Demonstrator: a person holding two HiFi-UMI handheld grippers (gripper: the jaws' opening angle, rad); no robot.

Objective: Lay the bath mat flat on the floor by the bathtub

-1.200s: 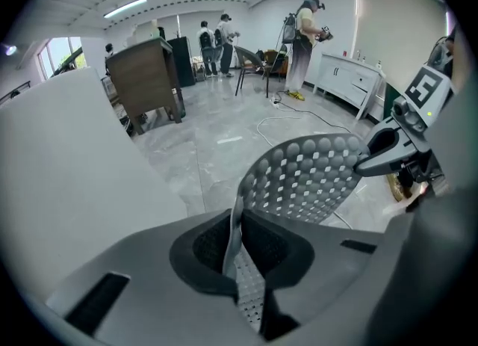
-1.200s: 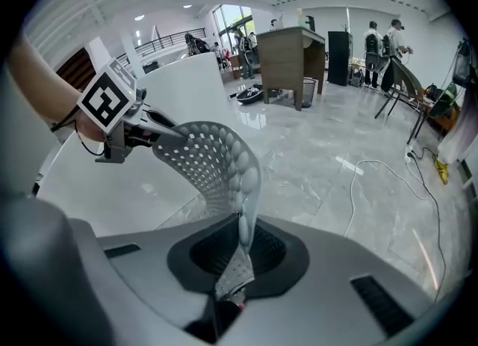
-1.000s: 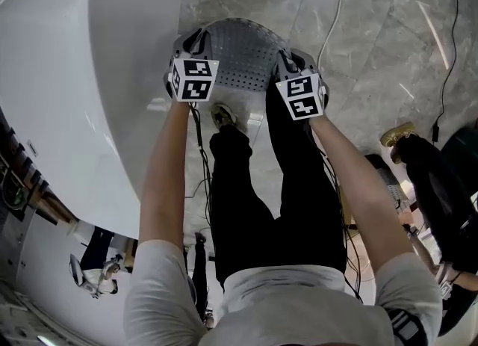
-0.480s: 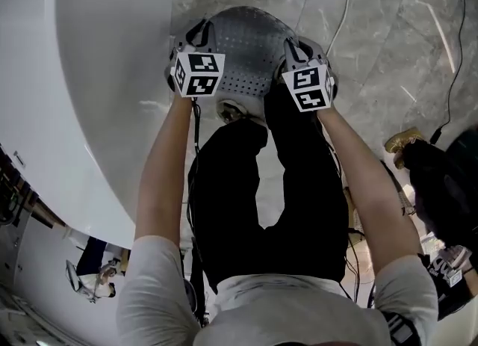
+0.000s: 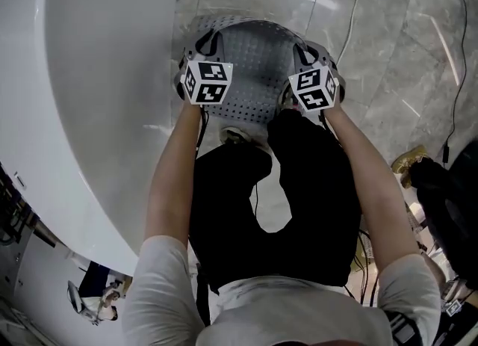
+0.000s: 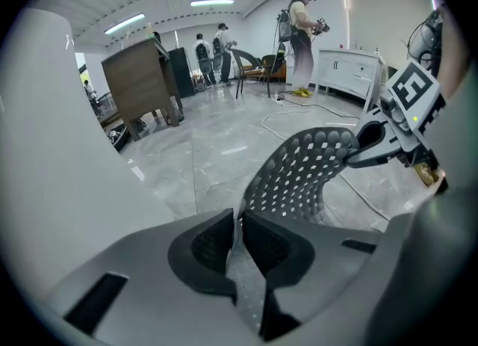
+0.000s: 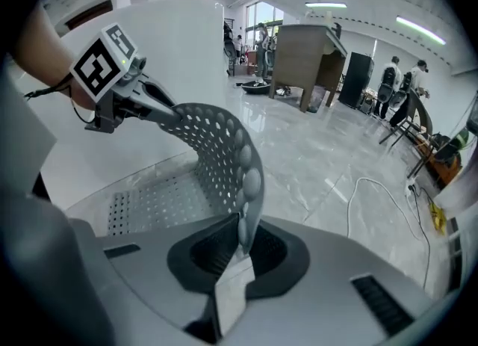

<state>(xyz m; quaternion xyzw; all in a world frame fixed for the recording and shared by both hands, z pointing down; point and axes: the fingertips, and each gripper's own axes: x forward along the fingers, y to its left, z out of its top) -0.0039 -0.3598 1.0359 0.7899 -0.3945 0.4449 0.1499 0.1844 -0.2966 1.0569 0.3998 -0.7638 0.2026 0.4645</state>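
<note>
Bathtub [image 5: 89, 113], white, fills the left of the head view, with the marble floor [image 5: 388, 53] beside it. Over that floor, just beside the tub, the grey perforated mat [image 5: 254, 68] arches between both claws. The left claw [image 6: 237, 243] and right claw [image 7: 239, 243] are each clamped tight on one edge.

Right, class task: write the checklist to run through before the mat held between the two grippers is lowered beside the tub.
1. Jaws of left gripper shut on bath mat edge: ok.
2. Jaws of right gripper shut on the opposite edge: ok.
3. Mat beside bathtub: ok.
4. Mat flat: not ok, it arches between the grippers.
5. Nothing on the floor under the mat: cannot tell, the mat hides it.
</note>
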